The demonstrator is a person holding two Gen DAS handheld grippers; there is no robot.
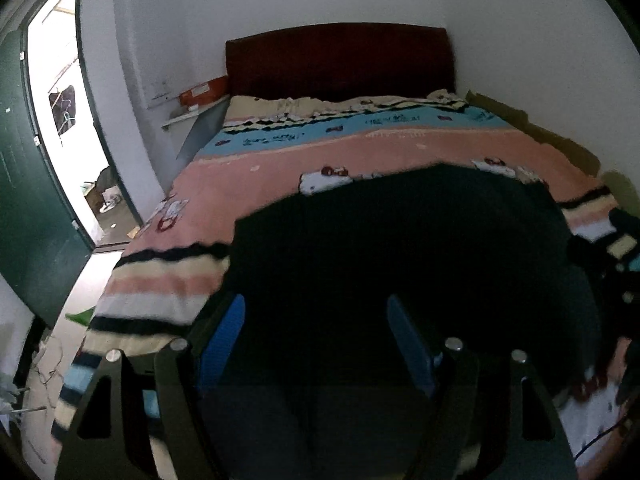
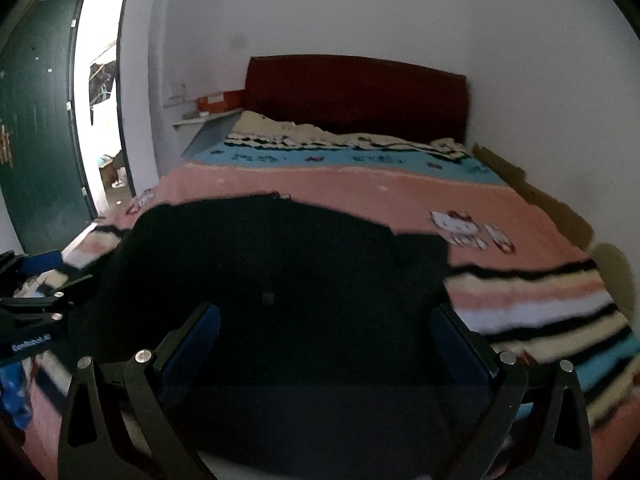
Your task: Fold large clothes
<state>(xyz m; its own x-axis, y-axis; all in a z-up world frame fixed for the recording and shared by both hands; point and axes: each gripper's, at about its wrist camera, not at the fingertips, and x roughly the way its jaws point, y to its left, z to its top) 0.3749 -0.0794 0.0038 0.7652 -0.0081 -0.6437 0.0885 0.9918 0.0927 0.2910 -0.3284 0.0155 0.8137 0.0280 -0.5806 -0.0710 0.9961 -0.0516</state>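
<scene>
A large black garment point(image 1: 400, 248) lies spread on the near part of the bed, over a pink striped blanket point(image 1: 320, 152). It also shows in the right wrist view point(image 2: 280, 264). My left gripper point(image 1: 316, 320) is open, its blue-padded fingers point(image 1: 224, 336) hovering over the garment's near left part. My right gripper point(image 2: 324, 324) is open wide over the garment's near edge. The left gripper point(image 2: 28, 304) shows at the left edge of the right wrist view.
A dark red headboard point(image 1: 340, 60) stands against the white wall. A small shelf with an orange box point(image 1: 202, 92) sits left of the bed. An open green door point(image 1: 28, 184) is at far left. Brown cardboard point(image 1: 536, 128) lines the bed's right side.
</scene>
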